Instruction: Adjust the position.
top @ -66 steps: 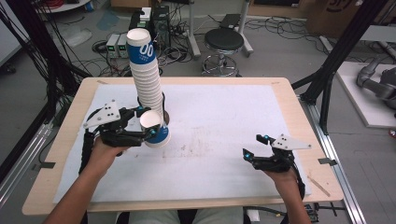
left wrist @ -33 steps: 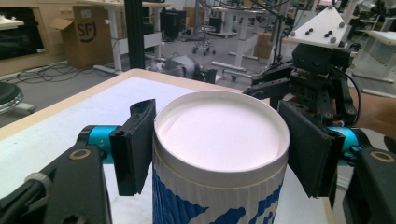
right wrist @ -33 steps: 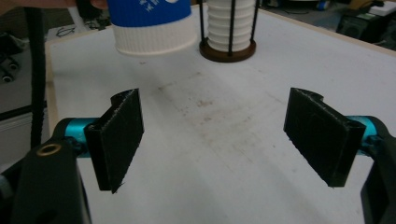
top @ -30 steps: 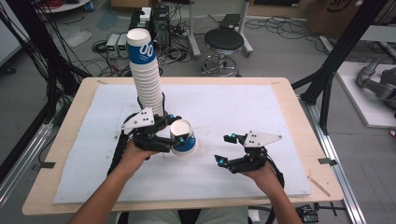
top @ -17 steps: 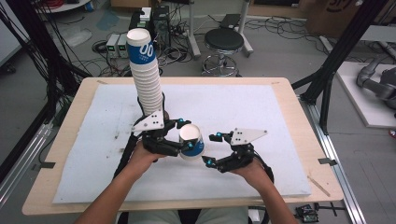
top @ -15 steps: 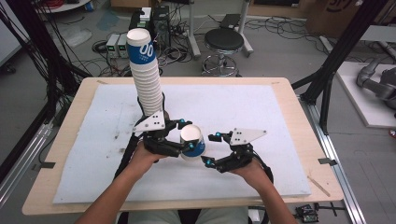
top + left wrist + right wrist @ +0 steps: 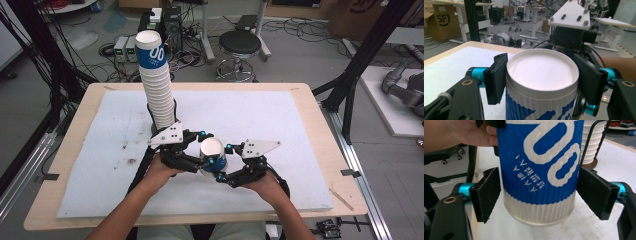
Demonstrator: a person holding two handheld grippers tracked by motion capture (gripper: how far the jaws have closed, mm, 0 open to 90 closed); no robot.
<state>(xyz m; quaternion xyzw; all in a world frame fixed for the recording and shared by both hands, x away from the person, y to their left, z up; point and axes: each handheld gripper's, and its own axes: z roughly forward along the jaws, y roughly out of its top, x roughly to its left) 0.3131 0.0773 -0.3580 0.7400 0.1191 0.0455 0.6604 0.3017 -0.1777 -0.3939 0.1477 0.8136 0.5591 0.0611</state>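
Observation:
A blue-and-white ribbed paper cup (image 7: 212,152) hangs just above the white mat, mouth up. My left gripper (image 7: 207,148) is shut on it, and in the left gripper view its pads press the cup (image 7: 541,70) just below the rim. My right gripper (image 7: 223,161) comes in from the other side and stands open. In the right gripper view its two pads flank the lower half of the cup (image 7: 539,170), close to its sides without pressing. A tall stack of the same cups (image 7: 155,85) stands on a stand behind the left hand.
The white mat (image 7: 280,130) covers a wooden table (image 7: 320,125); it has some dirt marks at the left. The stack's base (image 7: 590,163) and its black wire guide stand close behind the held cup. Stools, cables and frames stand on the floor beyond.
My left gripper has carried the cup rightward from the stack to the mat's middle. My right gripper has moved left until its jaws flank the cup.

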